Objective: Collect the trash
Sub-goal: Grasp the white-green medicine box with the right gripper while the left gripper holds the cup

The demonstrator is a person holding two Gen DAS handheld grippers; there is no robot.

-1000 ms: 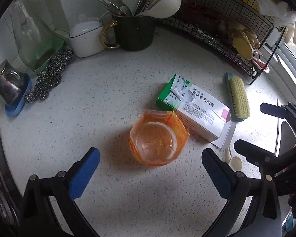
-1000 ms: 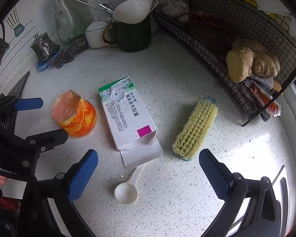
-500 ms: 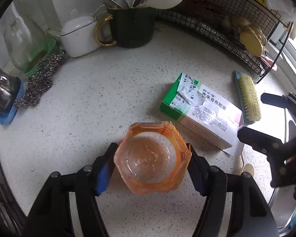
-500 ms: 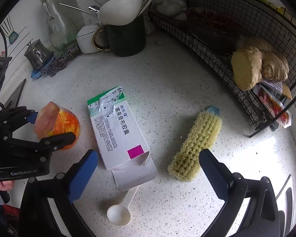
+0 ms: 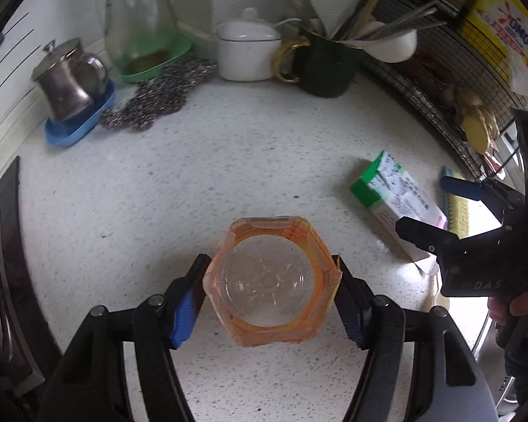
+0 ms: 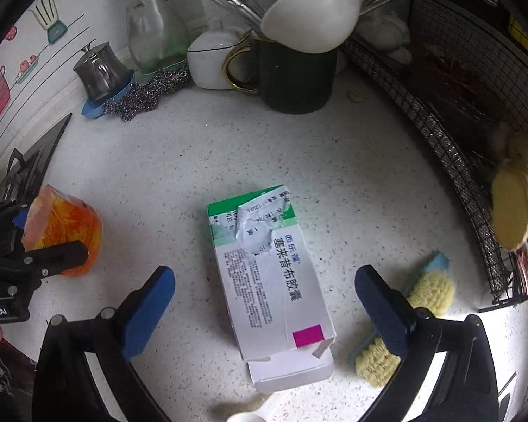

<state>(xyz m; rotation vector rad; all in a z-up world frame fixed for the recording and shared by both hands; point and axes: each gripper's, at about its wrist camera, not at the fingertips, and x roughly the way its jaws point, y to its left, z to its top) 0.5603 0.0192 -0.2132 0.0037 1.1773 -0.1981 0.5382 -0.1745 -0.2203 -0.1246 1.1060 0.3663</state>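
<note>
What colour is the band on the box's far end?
Green, clearest on the box in the right wrist view.

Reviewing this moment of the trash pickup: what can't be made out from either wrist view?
- White plastic spoon: right wrist view, cut off by the bottom edge; only the bowl's rim shows.
- Scrub brush: right wrist view, partly behind a finger of the right gripper.
- Medicine box: left wrist view, near end covered by the right gripper; small print unreadable.
- Contents of the wire rack: dark, blurred.
</note>
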